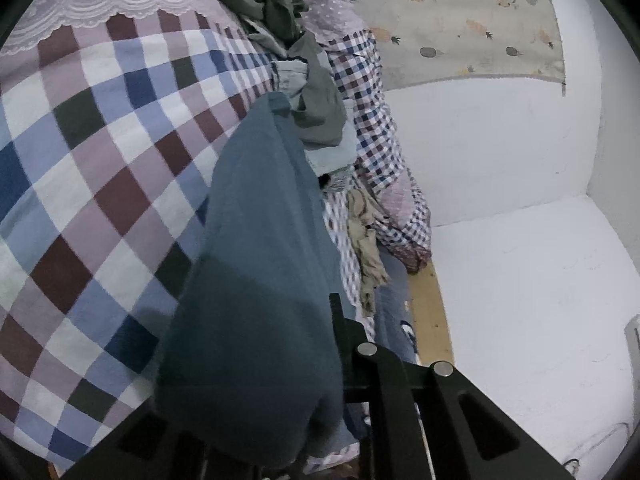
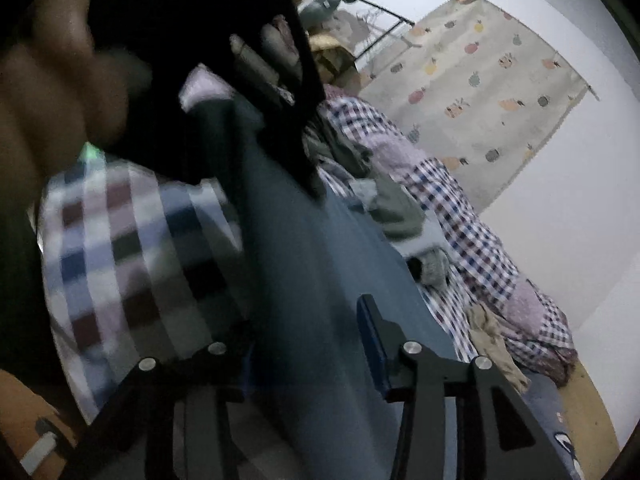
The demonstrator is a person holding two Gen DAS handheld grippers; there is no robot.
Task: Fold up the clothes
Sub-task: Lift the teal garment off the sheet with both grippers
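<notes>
Nearest, my left claw (image 1: pixel 320 368): clenched on the teal garment (image 1: pixel 260 280), whose cloth bunches over and hides one finger; the other finger's black edge presses its right side. The garment hangs slack from the grip, draping down across the checked bedspread (image 1: pixel 88 152).

My right claw (image 2: pixel 308 344): jaws parted, the same teal garment (image 2: pixel 320 280) running between the fingers. Picture is blurred; the blue pad (image 2: pixel 370 344) stands beside the cloth, and I cannot tell whether it touches. No clamp visible, so released.

Left of that, in the right wrist view, a hand (image 2: pixel 60 92) wraps the black body of the other gripper, very close and out of focus.

Middle distance: a loose heap of clothes (image 1: pixel 316 100) on the bed, olive and pale blue pieces tangled on a small-check quilt (image 1: pixel 376 128). A tan crumpled piece (image 1: pixel 366 248) lies lower along the bed's edge. Nothing here sits in a bin or basket; the bed carries it all.

Far: lace trim (image 1: pixel 100 4) at the bedspread's top, a white wall (image 1: pixel 500 152), and a fruit-print cloth (image 1: pixel 460 20) hung on it.
</notes>
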